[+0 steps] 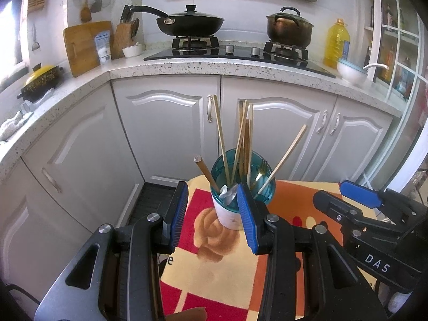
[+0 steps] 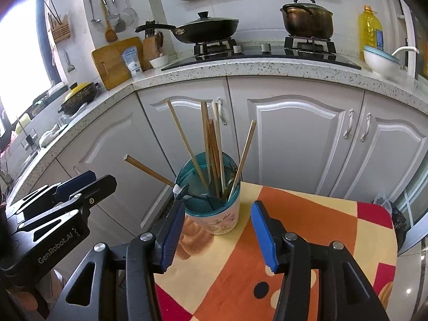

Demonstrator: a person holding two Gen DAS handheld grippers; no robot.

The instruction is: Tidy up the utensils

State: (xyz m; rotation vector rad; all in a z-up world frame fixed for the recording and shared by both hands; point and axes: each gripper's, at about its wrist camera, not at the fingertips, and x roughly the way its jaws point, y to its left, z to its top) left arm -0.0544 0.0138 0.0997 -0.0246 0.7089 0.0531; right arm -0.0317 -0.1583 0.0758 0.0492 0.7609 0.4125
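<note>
A white cup [image 1: 228,215] with a teal plastic rim stands on a small table [image 2: 307,214] covered by a cloth patterned in orange, red and cream, near the table's far edge, toward eleven o'clock of the tabletop as the right wrist view shows it. Out of the cup rise several wooden chopsticks [image 1: 242,139], fanned between eleven and one o'clock, with one darker stick leaning far over to ten o'clock. A metal spoon [image 1: 229,194] lies across the rim at the near side, and a fork [image 1: 260,172] stands toward the right of the cup. The left gripper [image 1: 211,215] hovers just in front of the cup, its blue-padded jaws apart with nothing between them; whether the right-hand pad touches the cup wall I cannot tell. The right gripper [image 2: 218,232] sits to the right of it, jaws spread wide and empty, with the cup beyond them toward twelve o'clock and apart from both pads. Behind, at twelve o'clock, white cabinets carry a speckled counter [image 1: 240,67] with a stove, a black frying pan [image 1: 190,22] and a dark pot [image 1: 290,26].
</note>
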